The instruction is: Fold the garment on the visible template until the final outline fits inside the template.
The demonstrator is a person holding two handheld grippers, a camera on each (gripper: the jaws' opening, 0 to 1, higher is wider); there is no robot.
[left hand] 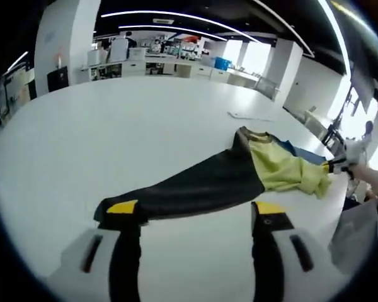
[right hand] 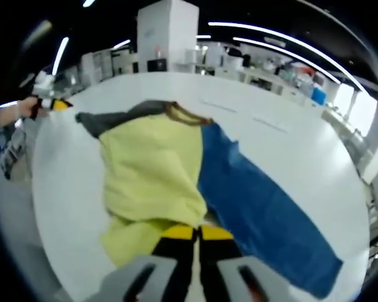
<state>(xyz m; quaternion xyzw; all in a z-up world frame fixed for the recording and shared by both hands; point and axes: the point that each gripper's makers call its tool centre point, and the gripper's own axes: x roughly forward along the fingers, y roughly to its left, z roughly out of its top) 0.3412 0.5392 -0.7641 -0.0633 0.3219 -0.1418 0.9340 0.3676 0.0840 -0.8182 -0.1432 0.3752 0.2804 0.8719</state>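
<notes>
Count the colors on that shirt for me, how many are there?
3. The garment has a yellow middle, a blue sleeve on one side and a dark grey sleeve on the other. Folds may hide more.

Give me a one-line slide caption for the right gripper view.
Right gripper shut on the yellow, blue and grey garment spread on a white table.

Left gripper view is looking low along the tabletop [left hand: 113, 132] from the dark sleeve end of the garment [left hand: 239, 173], toward the distant lab benches. Right gripper view is looking down from close above the yellow hem, facing the opposite way across the tabletop [right hand: 271, 113]. Both views are sharing the garment [right hand: 157, 170], and each is catching the other gripper at its edge.
</notes>
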